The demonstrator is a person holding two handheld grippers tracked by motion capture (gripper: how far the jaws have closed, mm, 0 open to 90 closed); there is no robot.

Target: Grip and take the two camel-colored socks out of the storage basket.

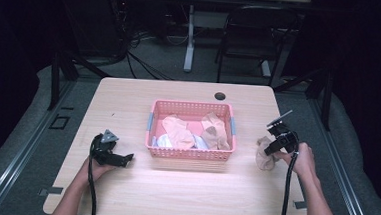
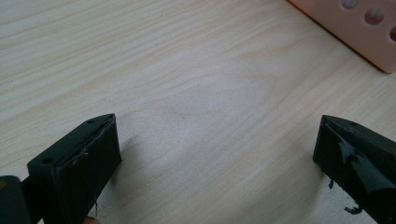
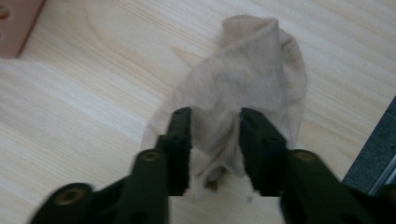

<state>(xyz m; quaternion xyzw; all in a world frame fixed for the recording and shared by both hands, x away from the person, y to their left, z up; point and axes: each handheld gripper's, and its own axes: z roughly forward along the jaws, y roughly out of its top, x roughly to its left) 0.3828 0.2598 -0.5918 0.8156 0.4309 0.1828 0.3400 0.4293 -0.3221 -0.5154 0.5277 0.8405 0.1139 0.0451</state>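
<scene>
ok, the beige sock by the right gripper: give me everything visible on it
The beige sock is thin, finely ribbed knit, crumpled and folded over on itself rather than laid flat. It rests on the light wooden table near the right edge, right of the pink basket and apart from it. The right gripper straddles its near end: the jaws stand partly open with fabric bunched between them. I can't tell if the pads press on it.

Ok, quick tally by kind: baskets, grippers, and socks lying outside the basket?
Basket: 1
Grippers: 2, the left gripper and the right gripper
Sock outside the basket: 1
Total: 4
</scene>
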